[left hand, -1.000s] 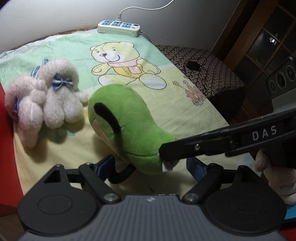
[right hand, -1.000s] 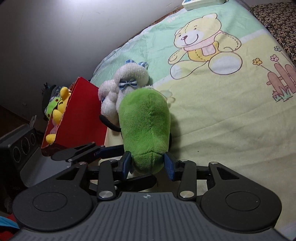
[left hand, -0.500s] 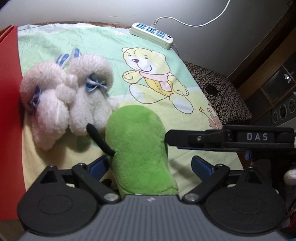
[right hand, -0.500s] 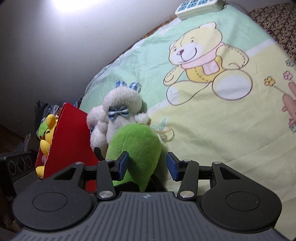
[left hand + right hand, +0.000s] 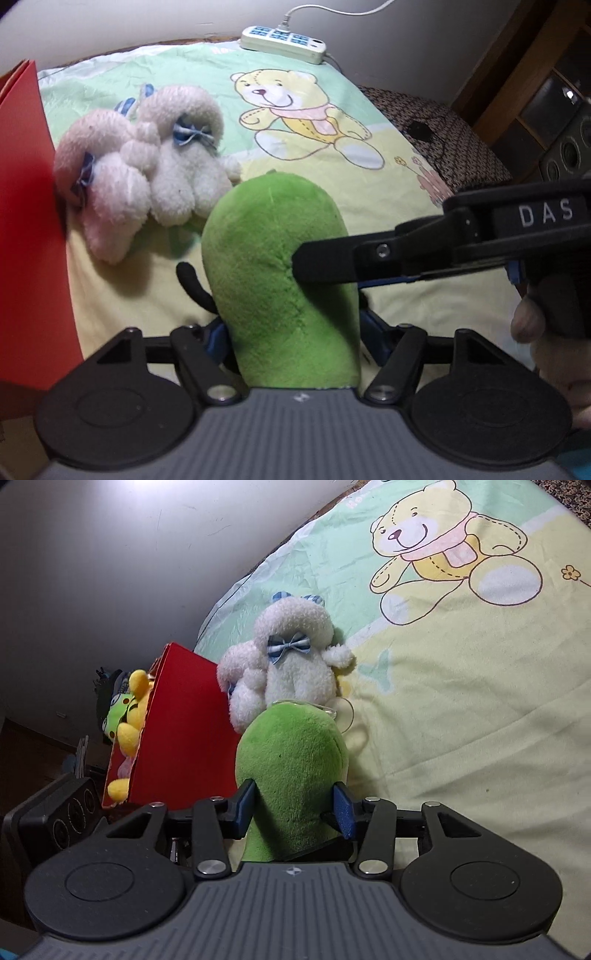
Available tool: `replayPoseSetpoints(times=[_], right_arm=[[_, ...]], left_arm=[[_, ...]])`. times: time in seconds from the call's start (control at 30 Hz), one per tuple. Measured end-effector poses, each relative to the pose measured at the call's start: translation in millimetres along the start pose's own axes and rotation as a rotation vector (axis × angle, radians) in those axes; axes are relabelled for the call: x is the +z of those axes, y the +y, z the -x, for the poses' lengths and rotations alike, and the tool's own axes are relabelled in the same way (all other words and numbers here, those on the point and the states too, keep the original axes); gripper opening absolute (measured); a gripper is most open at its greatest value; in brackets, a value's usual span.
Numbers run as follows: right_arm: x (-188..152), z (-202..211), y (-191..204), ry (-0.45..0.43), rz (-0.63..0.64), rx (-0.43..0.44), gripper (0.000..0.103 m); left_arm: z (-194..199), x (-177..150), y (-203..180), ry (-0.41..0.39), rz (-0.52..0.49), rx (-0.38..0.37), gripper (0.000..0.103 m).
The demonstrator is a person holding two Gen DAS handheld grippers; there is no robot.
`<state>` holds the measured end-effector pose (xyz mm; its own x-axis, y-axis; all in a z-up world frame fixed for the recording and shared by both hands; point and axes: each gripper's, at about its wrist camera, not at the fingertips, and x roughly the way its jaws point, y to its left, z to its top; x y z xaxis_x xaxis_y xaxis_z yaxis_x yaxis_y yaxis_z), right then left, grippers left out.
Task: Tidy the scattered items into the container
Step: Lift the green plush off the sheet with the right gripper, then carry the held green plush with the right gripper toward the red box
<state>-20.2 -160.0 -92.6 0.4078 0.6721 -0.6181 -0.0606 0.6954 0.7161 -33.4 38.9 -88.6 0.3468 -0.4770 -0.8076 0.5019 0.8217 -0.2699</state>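
Observation:
A green plush toy [image 5: 280, 266] [image 5: 291, 760] stands on end on the bear-print blanket, held from two sides. My left gripper [image 5: 293, 332] is closing, and its blue pads press the toy's lower end. My right gripper [image 5: 295, 806] is also closing, and its pads pinch the toy where the plush narrows. In the left wrist view one of its black fingers [image 5: 332, 258] reaches in from the right and lies across the toy. The red container [image 5: 26, 221] [image 5: 184, 731] stands just left of the toy. Two fluffy white toys [image 5: 159, 173] [image 5: 295, 657] with blue bows lie beside the container.
Yellow and green plush toys [image 5: 129, 716] lie inside the red container. A white power strip [image 5: 282, 42] sits at the blanket's far edge by the wall. A black speaker [image 5: 55, 823] stands low on the left. A dark patterned cover [image 5: 443, 136] lies to the right.
The left gripper's jaws have drawn in onto the green toy, which now stands upright between them. The right gripper loosened, then narrowed again on it. The red container came closer.

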Motion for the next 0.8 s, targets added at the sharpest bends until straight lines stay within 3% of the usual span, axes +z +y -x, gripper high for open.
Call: replayPoseSetpoints(times=[0.2,0.37,0.53,0.8], right_arm=[[-48.2,-2.1,39.0,-0.002,-0.049,-0.039,0.048],[-90.6,-23.2,74.8,-0.013,-0.126,-0.046,0.048],[-116.5,-44.7,112.0,-0.008,-0.115,-0.053,0.048],[-134.8,-73.6,147.5,0.022,-0.071,-0.039,0.048]], left_arm=[[40.7,-41.5,11.8,0.055,-0.207,-0.079,0.069],[75.2,-73.9,45.7,0.089,-0.261,-0.123,0.069],[103.3,-99.2,74.4,0.084,-0.279,-0.121,0.069],[131.5,-122.8,110.8,0.065,-0.224,-0.101,0.069]])
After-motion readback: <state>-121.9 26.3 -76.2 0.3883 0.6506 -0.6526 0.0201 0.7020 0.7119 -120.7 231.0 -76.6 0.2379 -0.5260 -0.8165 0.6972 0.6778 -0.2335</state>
